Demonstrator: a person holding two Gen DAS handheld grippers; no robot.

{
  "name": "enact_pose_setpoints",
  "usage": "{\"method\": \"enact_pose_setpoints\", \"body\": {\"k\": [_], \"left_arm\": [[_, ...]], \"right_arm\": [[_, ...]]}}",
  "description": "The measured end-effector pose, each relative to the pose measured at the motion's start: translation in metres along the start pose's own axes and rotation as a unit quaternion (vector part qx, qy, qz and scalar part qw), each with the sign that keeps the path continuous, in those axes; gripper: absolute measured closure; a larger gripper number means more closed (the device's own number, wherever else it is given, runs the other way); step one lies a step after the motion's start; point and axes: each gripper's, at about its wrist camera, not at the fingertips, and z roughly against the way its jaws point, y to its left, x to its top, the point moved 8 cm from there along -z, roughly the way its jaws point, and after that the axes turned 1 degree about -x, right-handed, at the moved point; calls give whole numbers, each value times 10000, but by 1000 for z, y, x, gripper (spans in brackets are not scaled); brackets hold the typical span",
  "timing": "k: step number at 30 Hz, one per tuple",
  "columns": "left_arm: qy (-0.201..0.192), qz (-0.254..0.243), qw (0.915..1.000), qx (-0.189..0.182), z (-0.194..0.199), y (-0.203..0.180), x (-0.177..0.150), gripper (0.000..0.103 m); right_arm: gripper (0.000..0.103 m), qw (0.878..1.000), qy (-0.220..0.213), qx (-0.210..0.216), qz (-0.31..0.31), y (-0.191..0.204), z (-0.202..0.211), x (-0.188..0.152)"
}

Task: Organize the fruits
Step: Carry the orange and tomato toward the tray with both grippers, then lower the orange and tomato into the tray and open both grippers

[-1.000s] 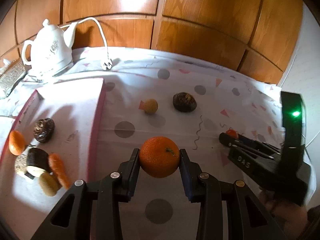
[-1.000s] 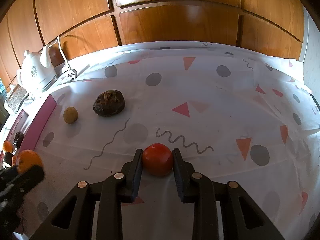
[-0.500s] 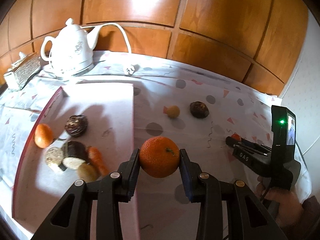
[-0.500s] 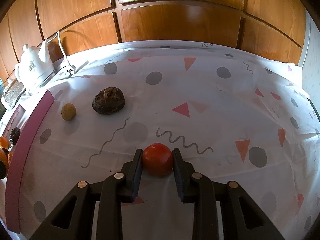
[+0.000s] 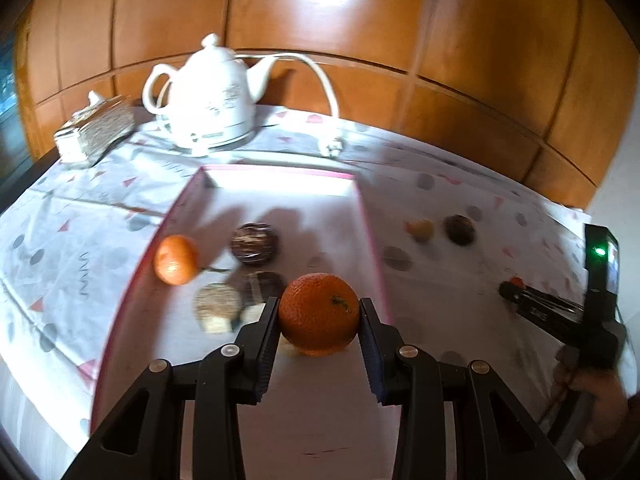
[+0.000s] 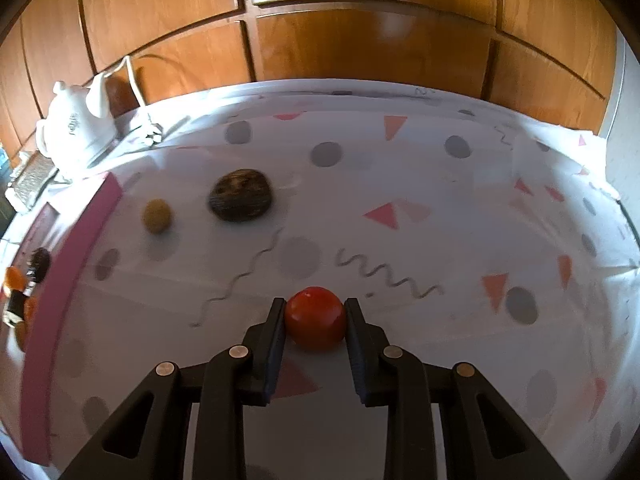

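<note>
My left gripper (image 5: 319, 314) is shut on a large orange (image 5: 319, 314) and holds it above the pink-rimmed white tray (image 5: 372, 236). The tray holds a small orange (image 5: 176, 259), a dark round fruit (image 5: 254, 243) and some cut pieces (image 5: 218, 306). My right gripper (image 6: 315, 318) is shut on a red tomato (image 6: 315, 317) low over the tablecloth; it also shows in the left wrist view (image 5: 516, 290). A dark brown fruit (image 6: 241, 200) and a small yellow fruit (image 6: 157, 215) lie on the cloth between the tray and the tomato.
A white kettle (image 5: 208, 98) with a cord and plug (image 5: 330, 146) stands behind the tray. A patterned box (image 5: 94, 132) sits to its left. Wooden panelling (image 6: 360, 36) closes the back. The table's right edge (image 6: 624, 216) meets a white wall.
My left gripper has carried the large orange leftward, from over the cloth to over the tray. The right gripper has stayed shut on the tomato, almost in place.
</note>
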Motion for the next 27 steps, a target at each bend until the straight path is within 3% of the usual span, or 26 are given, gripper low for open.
{"method": "enact_pose_setpoints", "body": {"k": [12,20,27], "left_arm": [[-27,378,9979,524,0,57,0,65],[24,404,9969,670,-2,67,-5,65],[97,471,9963,716,-4,70,-10,64]], "right_arm": [[75,9920,-196,1106,573,91,40,6],[75,9752,-177,1933,1059,165,70,-7],[75,9643,-78,2232,1422,202,78,-23]]}}
